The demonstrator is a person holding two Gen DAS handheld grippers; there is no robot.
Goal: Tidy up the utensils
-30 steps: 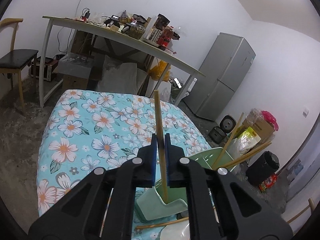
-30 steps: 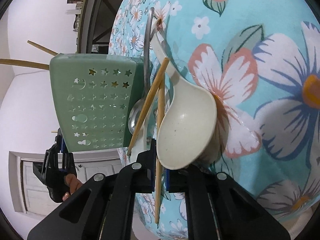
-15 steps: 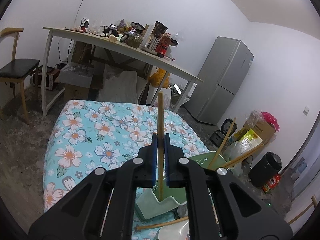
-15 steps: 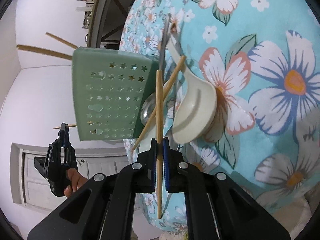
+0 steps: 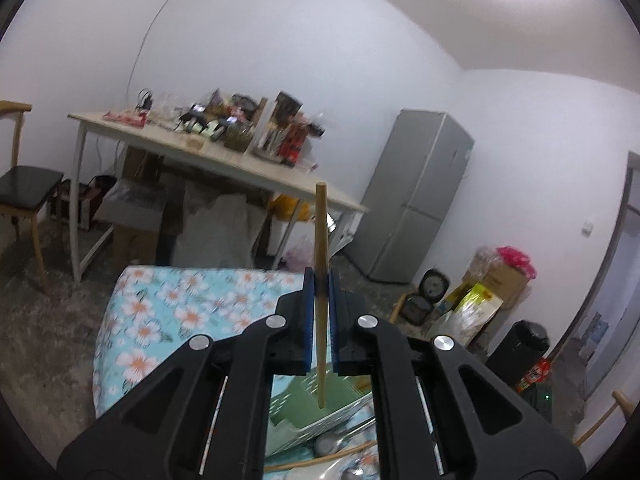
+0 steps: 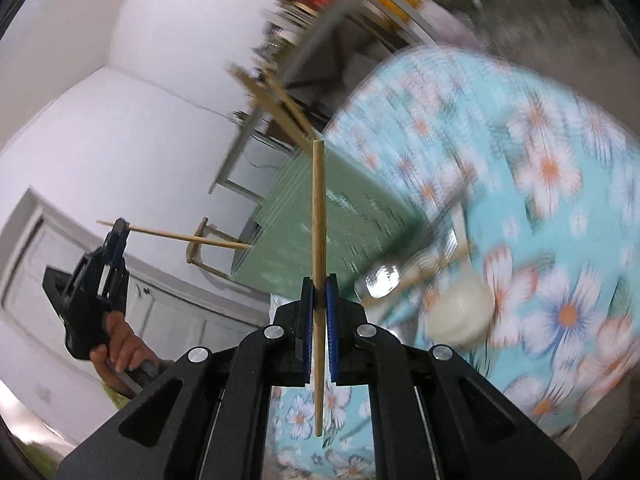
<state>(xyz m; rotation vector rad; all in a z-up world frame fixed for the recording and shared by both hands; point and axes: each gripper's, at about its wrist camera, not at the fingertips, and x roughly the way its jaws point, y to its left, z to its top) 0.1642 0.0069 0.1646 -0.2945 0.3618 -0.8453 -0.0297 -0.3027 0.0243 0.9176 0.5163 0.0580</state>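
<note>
Each claw, left (image 5: 319, 294) and right (image 6: 319, 294), is clamped on one chopstick (image 5: 320, 264) (image 6: 318, 216) mid-shaft, upright above the green holder (image 6: 340, 216), likely so it can drop in end-first

No text, label, brand, number or sign can be read in either view: the packages on the desk (image 5: 280, 136) and the boxes and bags (image 5: 480, 304) by the wall are too blurred and small.
</note>
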